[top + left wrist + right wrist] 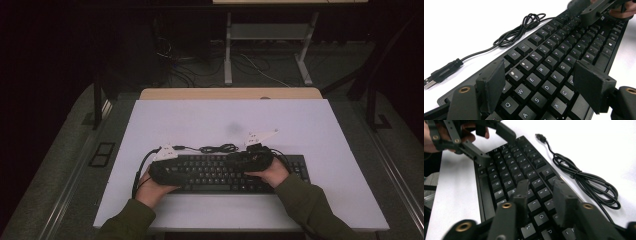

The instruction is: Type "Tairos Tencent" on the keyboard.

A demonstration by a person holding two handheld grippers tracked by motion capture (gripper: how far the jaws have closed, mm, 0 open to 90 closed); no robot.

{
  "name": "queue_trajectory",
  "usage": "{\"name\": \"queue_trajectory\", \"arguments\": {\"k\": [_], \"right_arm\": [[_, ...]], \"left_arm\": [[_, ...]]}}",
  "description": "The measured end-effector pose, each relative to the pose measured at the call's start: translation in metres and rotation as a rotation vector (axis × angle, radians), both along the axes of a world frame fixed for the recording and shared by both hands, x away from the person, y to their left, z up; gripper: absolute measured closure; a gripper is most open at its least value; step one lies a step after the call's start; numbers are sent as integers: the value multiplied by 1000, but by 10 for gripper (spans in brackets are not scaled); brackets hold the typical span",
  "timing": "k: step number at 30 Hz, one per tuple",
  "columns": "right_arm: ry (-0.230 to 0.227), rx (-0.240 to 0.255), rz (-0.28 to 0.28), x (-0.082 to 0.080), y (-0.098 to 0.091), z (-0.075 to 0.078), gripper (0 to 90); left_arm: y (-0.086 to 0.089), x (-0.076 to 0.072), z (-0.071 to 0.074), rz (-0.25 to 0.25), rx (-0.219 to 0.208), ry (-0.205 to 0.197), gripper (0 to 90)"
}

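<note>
Both grippers hover over the black plastic keyboard: left gripper jaws spread wide, right gripper jaws apart, narrower gap; coiled black USB cable just beyond.

Keyboard on table, cable coiled just behind.

Dim room, white table, grey floor

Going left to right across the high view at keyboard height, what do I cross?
Left hand → left gripper → bare middle stretch of the keyboard → right gripper → right hand → keyboard's right end, all on the white table.
</note>
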State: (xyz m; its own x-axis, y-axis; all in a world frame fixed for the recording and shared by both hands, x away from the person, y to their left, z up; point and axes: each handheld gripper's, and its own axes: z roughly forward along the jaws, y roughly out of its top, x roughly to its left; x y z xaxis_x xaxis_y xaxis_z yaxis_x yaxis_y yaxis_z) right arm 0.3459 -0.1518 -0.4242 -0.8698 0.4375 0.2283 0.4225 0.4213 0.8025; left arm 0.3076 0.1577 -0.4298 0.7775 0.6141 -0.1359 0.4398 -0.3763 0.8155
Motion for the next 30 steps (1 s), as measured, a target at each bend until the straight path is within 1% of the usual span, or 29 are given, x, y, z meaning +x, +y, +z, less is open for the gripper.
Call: {"name": "queue_trajectory", "arguments": {"k": [1,2,6,12,17,18,20,22,30], "right_arm": [[0,-6,3,0,0,0,690],[0,-6,3,0,0,0,690],[3,-28,27,-1,1,-1,799],[1,-44,45,-2,1,-1,890],[2,-55,52,-2,1,-1,891],[1,-67,51,-2,1,-1,892],[2,-71,50,-2,2,-2,892],[4,-88,52,-2,2,-3,892],[13,-110,52,-1,3,-7,892]], "left_arm": [[0,0,0,1,1,1,252],[1,0,0,1,1,1,252],[1,0,0,4,-2,0,246],[1,0,0,6,-3,-4,243],[2,0,1,9,-4,-5,242],[2,0,1,10,-5,-5,242],[2,0,1,9,-5,-5,242],[2,0,1,10,-6,-6,242],[2,0,1,9,-6,-6,242]]}}
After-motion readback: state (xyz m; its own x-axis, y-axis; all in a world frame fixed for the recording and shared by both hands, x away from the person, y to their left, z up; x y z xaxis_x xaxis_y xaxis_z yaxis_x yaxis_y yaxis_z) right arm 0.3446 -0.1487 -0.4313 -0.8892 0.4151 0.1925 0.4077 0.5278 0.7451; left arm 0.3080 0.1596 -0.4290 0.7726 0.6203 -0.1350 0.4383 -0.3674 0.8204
